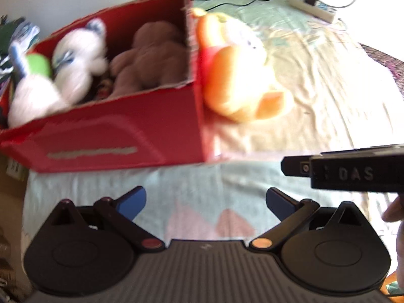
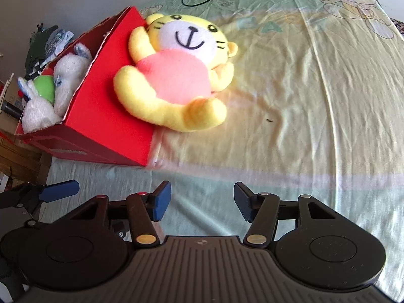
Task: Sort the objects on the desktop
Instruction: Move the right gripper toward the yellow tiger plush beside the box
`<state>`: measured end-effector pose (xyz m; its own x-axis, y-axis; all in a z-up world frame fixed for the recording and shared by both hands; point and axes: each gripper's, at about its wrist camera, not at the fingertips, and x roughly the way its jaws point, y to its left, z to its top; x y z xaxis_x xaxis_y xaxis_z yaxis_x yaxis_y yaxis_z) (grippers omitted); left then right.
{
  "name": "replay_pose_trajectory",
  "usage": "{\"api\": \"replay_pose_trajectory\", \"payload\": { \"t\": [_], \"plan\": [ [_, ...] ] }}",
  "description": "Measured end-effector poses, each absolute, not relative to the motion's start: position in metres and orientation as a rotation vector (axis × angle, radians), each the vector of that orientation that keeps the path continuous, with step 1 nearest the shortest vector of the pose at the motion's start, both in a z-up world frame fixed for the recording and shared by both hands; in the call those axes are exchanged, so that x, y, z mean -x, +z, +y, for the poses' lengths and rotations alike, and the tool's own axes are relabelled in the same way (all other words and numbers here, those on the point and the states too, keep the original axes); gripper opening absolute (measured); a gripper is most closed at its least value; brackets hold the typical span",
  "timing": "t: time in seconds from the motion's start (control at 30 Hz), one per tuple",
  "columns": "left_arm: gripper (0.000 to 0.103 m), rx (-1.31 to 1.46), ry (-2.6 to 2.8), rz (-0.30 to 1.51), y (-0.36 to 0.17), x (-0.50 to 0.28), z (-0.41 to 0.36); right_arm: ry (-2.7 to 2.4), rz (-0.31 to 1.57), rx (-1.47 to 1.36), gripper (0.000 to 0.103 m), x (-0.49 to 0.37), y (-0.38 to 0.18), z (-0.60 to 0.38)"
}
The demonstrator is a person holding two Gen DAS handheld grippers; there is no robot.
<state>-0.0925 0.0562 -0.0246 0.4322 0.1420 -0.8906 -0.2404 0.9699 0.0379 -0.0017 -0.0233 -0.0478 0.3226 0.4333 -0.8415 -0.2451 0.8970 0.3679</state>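
Right hand-held gripper agape, empty | fuzzy tiger plush touching cardboard box

One red cardboard box holds three plush toys: one brown teddy bear, one white bear and one white rabbit with a green belly. One yellow tiger plush lies outside, against the box. One white power strip sits on one bedsheet.
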Motion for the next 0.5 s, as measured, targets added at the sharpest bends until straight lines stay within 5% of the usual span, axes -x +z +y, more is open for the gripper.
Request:
{"api": "replay_pose_trajectory", "payload": {
  "t": [0.13,0.5],
  "plan": [
    [0.101,0.009,0.214,1.041,-0.018,0.081,0.032,0.438,1.14,-0.252,0.046,-0.01,-0.045,-0.05],
    [0.099,-0.05,0.097,0.992,-0.022,0.052,0.007,0.493,1.124,-0.432,0.046,-0.047,-0.045,-0.07]
  ]
}}
